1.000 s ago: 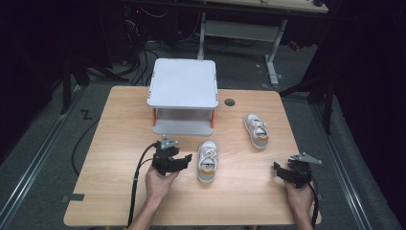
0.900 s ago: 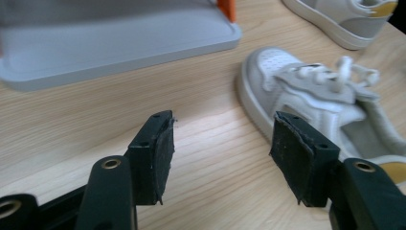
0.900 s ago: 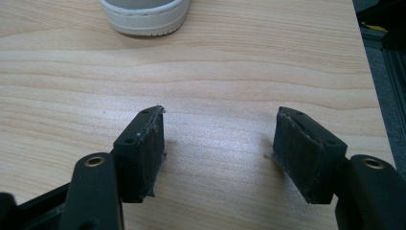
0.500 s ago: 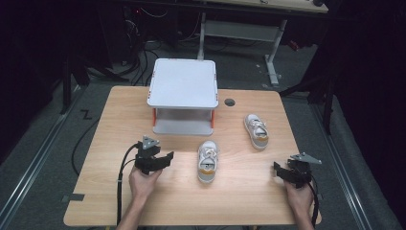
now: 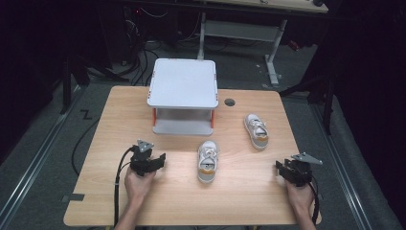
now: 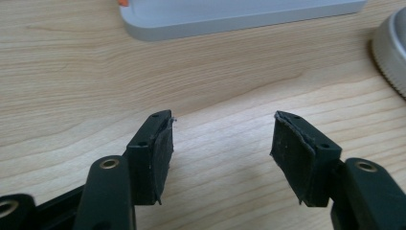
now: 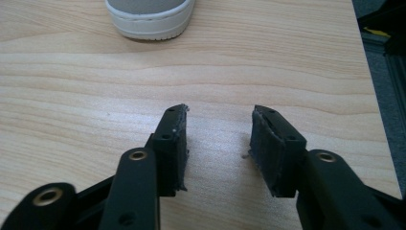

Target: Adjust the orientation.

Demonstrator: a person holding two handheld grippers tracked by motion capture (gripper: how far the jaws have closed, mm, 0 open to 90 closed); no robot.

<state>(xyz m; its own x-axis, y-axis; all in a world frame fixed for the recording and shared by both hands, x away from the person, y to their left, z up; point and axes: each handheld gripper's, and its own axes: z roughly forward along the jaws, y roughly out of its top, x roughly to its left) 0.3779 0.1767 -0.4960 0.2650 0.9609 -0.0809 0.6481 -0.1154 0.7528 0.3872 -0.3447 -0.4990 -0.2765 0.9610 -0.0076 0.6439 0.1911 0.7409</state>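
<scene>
Two small white shoes lie on the wooden table: one point(image 5: 208, 160) in the middle with an orange heel patch, the other point(image 5: 256, 130) farther right. My left gripper point(image 5: 162, 159) rests low at the front left, left of the middle shoe, open with only bare wood between its pads point(image 6: 160, 153). The sole edge of that shoe point(image 6: 390, 52) shows in the left gripper view. My right gripper point(image 5: 278, 166) sits at the front right. Its jaws have just been closing and stand open, nothing between them point(image 7: 218, 139). A shoe's toe point(image 7: 148, 14) lies ahead of it.
A white two-level stand point(image 5: 183, 84) with orange legs stands at the back middle, and its lower tray point(image 6: 239, 14) shows in the left gripper view. A round cable hole point(image 5: 230, 102) lies beside it. The table's right edge point(image 7: 368, 72) runs close to my right gripper.
My left gripper has drawn leftward away from the middle shoe and sunk toward the table. The right hand has stayed where it was.
</scene>
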